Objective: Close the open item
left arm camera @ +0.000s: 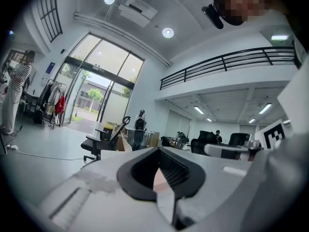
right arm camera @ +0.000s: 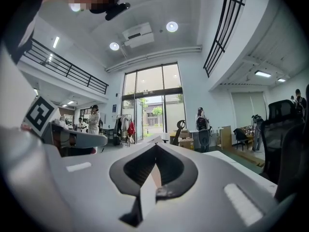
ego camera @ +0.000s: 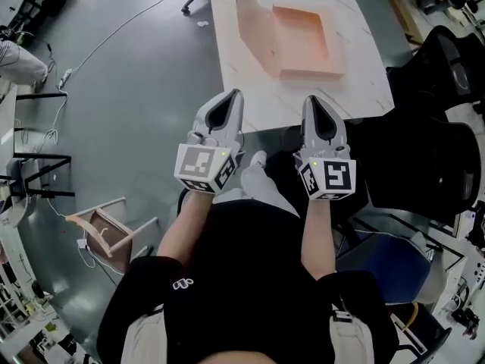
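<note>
Currently, both tools are held low and close to the person's body, short of the near edge of the white table point(ego camera: 356, 67), and neither is touching anything on it. The left gripper point(ego camera: 236, 94) is seen with its jaws brought together, tip to tip, and nothing is caught between them; the same is shown in the left gripper view, where the left gripper point(left arm camera: 158, 149) is pointed out across a bright hall. The right gripper point(ego camera: 313, 100) is likewise closed and empty, as is confirmed in the right gripper view point(right arm camera: 155, 145). The marker cubes point(ego camera: 203, 167) are turned up toward the head camera, just above the person's lap. The task's thing, a salmon-pink box point(ego camera: 303, 40), is placed on the far half of the table, well apart from both grippers. Its lid point(ego camera: 250, 17) is raised along the left side and stands nearly upright, so the tray is left open. A black office chair point(ego camera: 447, 74) is seen just beside the table on the right, and a wooden frame point(ego camera: 106, 230) is lying on the grey floor at the lower left.
</note>
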